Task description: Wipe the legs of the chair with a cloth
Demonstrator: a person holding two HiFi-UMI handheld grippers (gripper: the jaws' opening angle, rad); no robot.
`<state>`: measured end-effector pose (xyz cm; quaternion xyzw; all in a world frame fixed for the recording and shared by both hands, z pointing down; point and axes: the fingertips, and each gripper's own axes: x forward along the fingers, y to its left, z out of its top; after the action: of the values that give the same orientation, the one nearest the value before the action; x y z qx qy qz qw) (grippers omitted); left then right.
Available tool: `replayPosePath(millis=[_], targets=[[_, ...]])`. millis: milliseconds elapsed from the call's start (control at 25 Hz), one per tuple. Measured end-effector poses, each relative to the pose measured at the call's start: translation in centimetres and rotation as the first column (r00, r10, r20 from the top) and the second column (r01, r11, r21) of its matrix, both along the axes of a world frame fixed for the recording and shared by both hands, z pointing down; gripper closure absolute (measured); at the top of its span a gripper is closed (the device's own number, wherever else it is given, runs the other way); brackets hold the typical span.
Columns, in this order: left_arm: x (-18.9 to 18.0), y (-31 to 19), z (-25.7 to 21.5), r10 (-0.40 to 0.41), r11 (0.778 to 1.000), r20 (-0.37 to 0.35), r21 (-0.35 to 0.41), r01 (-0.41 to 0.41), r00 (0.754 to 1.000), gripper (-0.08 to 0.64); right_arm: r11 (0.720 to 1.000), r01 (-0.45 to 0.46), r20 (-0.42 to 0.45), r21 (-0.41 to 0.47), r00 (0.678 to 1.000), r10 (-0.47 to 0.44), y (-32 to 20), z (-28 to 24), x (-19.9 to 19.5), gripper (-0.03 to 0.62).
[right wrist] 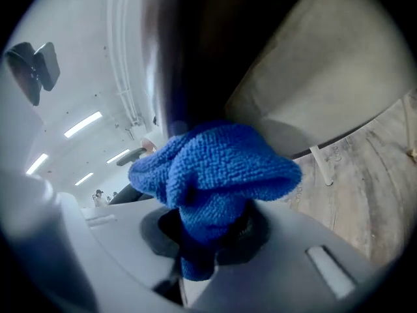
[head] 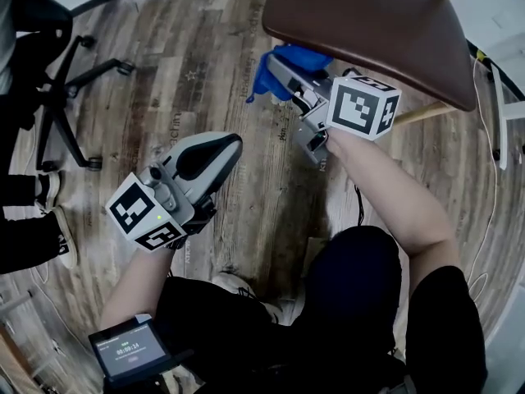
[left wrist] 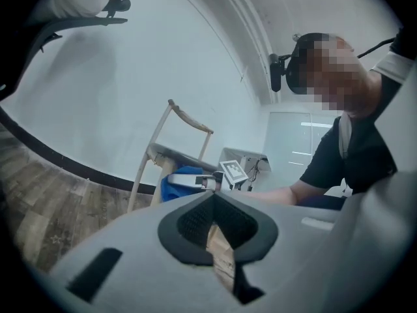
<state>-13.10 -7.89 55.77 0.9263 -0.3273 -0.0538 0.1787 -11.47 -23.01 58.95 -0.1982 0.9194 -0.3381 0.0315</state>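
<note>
- My right gripper (head: 283, 79) has its fingers pinching a blue cloth (head: 287, 62), bunched up and held just under the front edge of the chair's brown seat (head: 369, 23).
- My left gripper (head: 231, 144) has its fingers pressed together on nothing. It sits lower over the wooden floor (head: 189, 48), well apart from the chair.
- One pale wooden chair leg (head: 422, 113) pokes out from under the seat on my right, and the seat hides the rest from the head view.
- A black office-chair base (head: 66, 97) on castors stands at the far left, clear of my work.
- The left gripper view alone shows the cloth (left wrist: 176, 182) just beside a slanting pale leg (left wrist: 144, 158) below the seat.
- The right gripper view is mostly filled by the cloth (right wrist: 215, 168).
- A small screen device (head: 127, 353) sits near my left elbow, with digits too small to read. The printed marks on the floor are also illegible.
</note>
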Motion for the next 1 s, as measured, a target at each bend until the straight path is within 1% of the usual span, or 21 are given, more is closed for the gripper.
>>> replayPosePath(millis=[200, 320, 400, 480, 600, 680, 760, 840, 880, 1000], targets=[[0.4, -0.6, -0.5, 0.000, 1.000, -0.012, 0.003, 0.000, 1.000, 0.561, 0.999, -0.031, 0.009, -0.012, 0.999, 0.031, 0.4, -1.3, 2.4, 0.526], [1.3, -1.2, -1.2, 0.013, 1.000, -0.024, 0.008, -0.013, 1.000, 0.561, 0.994, -0.094, -0.016, -0.047, 0.996, 0.093, 0.6, -1.7, 6.1, 0.526], [2.2, -1.7, -1.7, 0.021, 1.000, -0.038, 0.011, -0.020, 0.999, 0.561, 0.985, -0.150, -0.040, -0.084, 0.988, 0.147, 0.8, -1.7, 9.9, 0.526], [3.3, -2.1, -2.1, 0.040, 0.999, -0.044, 0.019, -0.039, 0.998, 0.561, 0.975, -0.201, -0.061, -0.099, 0.979, 0.196, 0.9, -1.8, 14.2, 0.526], [5.1, -2.3, -1.5, 0.081, 0.996, -0.028, 0.027, -0.080, 0.996, 0.561, 0.956, -0.285, -0.114, -0.072, 0.954, 0.277, 1.0, -1.8, 21.2, 0.526], [5.9, -2.5, -0.9, 0.098, 0.995, -0.016, 0.023, -0.098, 0.995, 0.561, 0.936, -0.347, -0.142, -0.057, 0.931, 0.336, 1.0, -1.7, 25.4, 0.526], [6.4, -2.7, -0.5, 0.105, 0.994, -0.016, 0.017, -0.104, 0.994, 0.561, 0.915, -0.401, -0.171, -0.046, 0.906, 0.388, 0.9, -1.4, 28.8, 0.526], [6.6, -2.9, -0.2, 0.107, 0.994, -0.018, 0.015, -0.106, 0.994, 0.561, 0.900, -0.436, -0.200, -0.030, 0.884, 0.422, 1.0, -1.1, 30.9, 0.526], [6.7, -2.9, -0.1, 0.108, 0.994, -0.018, 0.014, -0.108, 0.994, 0.561, 0.897, -0.442, -0.205, -0.021, 0.880, 0.429, 1.1, -1.1, 31.5, 0.526], [6.5, -3.0, 0.1, 0.107, 0.994, -0.019, 0.011, -0.107, 0.994, 0.561, 0.896, -0.444, -0.180, -0.025, 0.883, 0.433, 1.2, -1.0, 31.7, 0.526]])
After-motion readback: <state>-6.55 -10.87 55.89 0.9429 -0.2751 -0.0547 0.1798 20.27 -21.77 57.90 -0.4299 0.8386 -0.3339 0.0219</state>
